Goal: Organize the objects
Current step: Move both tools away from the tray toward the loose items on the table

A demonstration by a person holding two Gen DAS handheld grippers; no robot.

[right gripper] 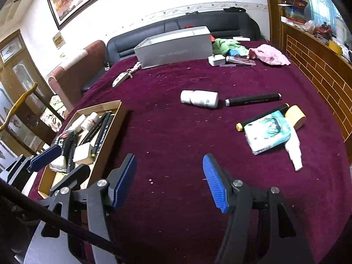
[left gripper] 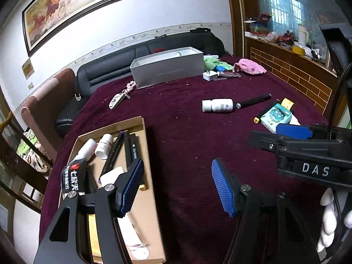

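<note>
On the maroon-clothed table point(right gripper: 176, 132), we judged sorting half done: shallow cardboard tray point(right gripper: 105, 154) partly filled; white pill bottle point(right gripper: 199, 98) and black marker point(right gripper: 253, 99) remained loose. Left gripper point(left gripper: 178, 187) and right gripper point(right gripper: 169, 182) had jaws open, empty.

In the right wrist view, an open cardboard box point(right gripper: 114, 118) at lower left holds markers and bottles. A pill bottle point(right gripper: 199, 98) lies mid-desk, a marker point(right gripper: 253, 99) right of it, a tissue pack point(right gripper: 267, 132) below that, and a grey box point(right gripper: 173, 48) behind.
</note>
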